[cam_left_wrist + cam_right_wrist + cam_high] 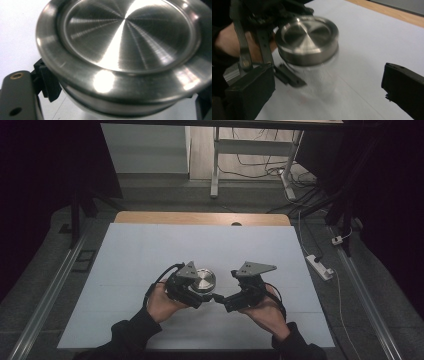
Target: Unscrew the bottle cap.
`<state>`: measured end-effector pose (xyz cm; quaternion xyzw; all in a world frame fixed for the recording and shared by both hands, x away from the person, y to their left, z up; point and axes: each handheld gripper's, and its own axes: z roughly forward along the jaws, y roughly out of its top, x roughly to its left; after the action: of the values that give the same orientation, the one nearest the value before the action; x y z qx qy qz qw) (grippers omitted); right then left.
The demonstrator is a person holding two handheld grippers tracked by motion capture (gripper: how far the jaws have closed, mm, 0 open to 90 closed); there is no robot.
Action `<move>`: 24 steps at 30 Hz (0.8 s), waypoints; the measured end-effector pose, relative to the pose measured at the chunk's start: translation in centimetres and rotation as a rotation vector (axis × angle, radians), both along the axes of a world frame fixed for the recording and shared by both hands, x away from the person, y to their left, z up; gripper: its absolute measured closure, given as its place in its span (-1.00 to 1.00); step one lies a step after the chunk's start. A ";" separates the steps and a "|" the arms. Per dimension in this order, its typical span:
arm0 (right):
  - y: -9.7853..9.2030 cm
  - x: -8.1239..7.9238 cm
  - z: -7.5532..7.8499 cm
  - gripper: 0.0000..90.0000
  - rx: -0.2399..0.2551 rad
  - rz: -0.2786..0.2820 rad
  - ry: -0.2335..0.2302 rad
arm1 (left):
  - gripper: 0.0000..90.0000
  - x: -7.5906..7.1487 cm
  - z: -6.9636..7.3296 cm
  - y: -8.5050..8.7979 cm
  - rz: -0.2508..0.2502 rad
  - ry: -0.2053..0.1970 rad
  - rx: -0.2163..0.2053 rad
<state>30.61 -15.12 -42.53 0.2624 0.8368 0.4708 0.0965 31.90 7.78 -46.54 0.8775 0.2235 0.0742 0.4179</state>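
Steel-lidded jar (204, 280) sits near the white table's (150, 255) centre, clamped below its lid by the left gripper (200, 292) at its seven o'clock, while the right gripper (220, 298), at five o'clock, gapes empty.

The jar (312, 72) below its lid (307, 40) is smeared by motion blur (its contents can't be told). In the left gripper view the lid (125, 50) runs past the edges, hiding the right-hand jaw.

Overhead; both gripper views near jar (308, 50)
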 end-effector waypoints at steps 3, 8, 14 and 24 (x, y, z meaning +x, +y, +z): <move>1.0 0.2 0.3 -1.00 -0.003 0.002 -0.011 | -0.67 0.0 0.0 0.0 0.001 0.000 0.001; 2.8 0.7 0.3 -0.96 -0.010 0.008 -0.003 | -0.67 0.0 -0.1 -0.1 0.004 0.001 0.005; 3.6 1.2 0.2 -0.89 0.007 0.013 0.000 | -0.67 0.1 -0.2 -0.2 -0.001 0.008 0.017; 4.9 1.7 0.0 -0.59 -0.010 0.072 0.005 | -0.67 0.2 -0.2 -0.1 -0.010 0.022 0.008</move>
<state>32.31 -10.25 -42.57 0.2327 0.8481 0.4693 0.0789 32.11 7.69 -46.78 0.8811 0.2232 0.0633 0.4121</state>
